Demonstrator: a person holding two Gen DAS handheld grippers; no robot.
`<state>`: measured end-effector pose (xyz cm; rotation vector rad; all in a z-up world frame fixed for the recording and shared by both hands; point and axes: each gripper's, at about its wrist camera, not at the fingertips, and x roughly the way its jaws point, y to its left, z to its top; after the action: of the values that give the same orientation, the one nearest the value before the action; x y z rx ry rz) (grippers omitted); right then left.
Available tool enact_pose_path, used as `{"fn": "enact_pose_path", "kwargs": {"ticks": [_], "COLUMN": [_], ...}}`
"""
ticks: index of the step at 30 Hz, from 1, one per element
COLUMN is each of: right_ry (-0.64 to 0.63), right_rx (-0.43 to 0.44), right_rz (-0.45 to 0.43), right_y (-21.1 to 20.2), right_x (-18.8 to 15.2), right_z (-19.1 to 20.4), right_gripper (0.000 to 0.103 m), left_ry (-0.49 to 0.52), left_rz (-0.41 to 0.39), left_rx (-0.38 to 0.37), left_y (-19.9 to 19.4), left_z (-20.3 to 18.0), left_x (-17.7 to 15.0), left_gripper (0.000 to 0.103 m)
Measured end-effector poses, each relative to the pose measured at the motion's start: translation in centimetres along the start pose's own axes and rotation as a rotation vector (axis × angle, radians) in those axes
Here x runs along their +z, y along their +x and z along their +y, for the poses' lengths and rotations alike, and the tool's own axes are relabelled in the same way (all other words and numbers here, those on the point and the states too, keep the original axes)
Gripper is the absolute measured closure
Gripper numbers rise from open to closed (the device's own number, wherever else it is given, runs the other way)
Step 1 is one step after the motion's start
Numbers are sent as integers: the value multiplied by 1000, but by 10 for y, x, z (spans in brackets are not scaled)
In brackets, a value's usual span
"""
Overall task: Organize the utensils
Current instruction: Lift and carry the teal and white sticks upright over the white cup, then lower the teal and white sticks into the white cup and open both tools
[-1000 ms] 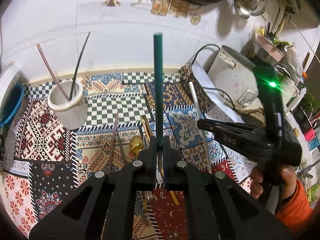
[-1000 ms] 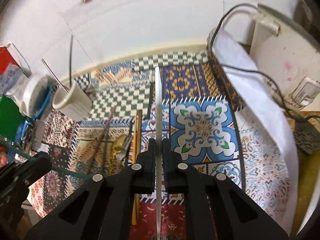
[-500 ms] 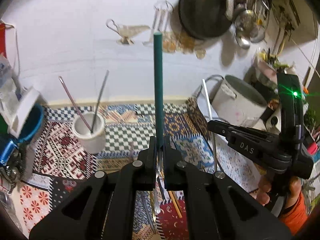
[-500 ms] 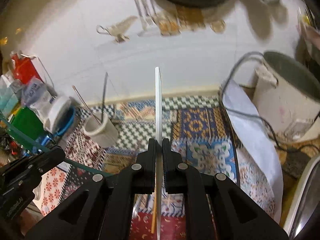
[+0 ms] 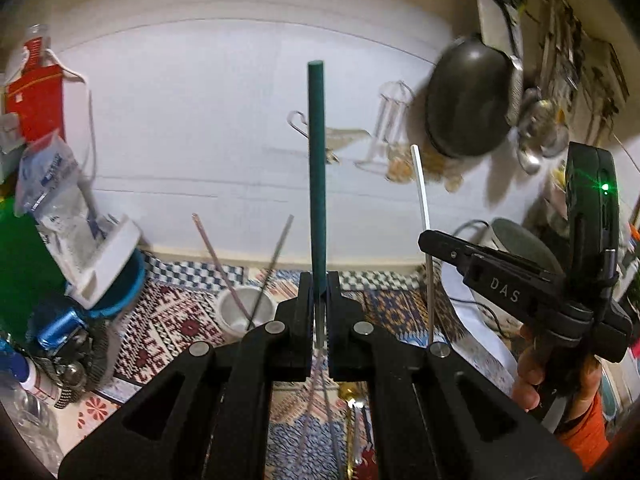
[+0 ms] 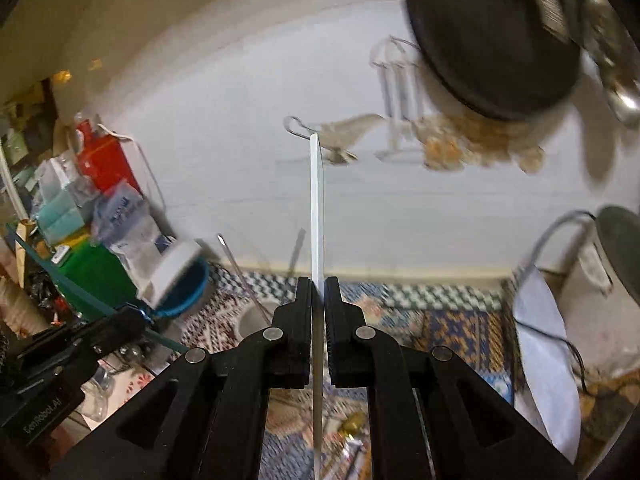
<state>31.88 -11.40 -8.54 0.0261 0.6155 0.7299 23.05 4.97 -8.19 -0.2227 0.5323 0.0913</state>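
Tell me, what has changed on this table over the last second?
Both grippers have risen: the left gripper carrying its green straw, the right gripper its white straw, clear of the utensils lying on the patterned cloth. Nothing was let go. The white cup keeps its two straws.

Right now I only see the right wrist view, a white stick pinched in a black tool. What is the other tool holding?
Observer: The left tool is shut on a green stick.
Operator: Anything in that blurry white cup?
Observer: Yes, the white cup holds a pink stick and a dark stick.
Operator: Who carries my tool?
Observer: A hand with an orange sleeve grips the right tool.
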Motion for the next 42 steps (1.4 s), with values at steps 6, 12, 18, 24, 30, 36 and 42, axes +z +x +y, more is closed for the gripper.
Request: {"fn": "enact_pose_path", "kwargs": {"ticks": [6, 12, 18, 24, 30, 36, 42], "right_ry": [-43, -57, -60, -56, -64, -78, -97], "right_rx": [57, 99, 112, 131, 132, 122, 111], "right_rz": [-13, 18, 38, 50, 57, 105, 172], "right_y": [33, 78, 123, 160, 183, 197, 199], "right_x": [18, 24, 27, 27, 21, 3, -14], "right_z": [20, 34, 46, 57, 60, 54, 47], "right_gripper": [97, 97, 97, 97, 97, 97, 97], "left_ry": [-44, -96, -129, -156, -190, -214, -216], "left_rz": [-19, -17, -3, 46, 110, 178, 230], "left_rx": [41, 75, 104, 122, 123, 118, 128], "left_y": [8, 25, 47, 75, 106, 134, 157], "left_z": [25, 52, 75, 93, 108, 113, 116], "left_x": [13, 25, 32, 28, 18, 3, -9], "left_gripper": [99, 99, 99, 99, 99, 99, 99]}}
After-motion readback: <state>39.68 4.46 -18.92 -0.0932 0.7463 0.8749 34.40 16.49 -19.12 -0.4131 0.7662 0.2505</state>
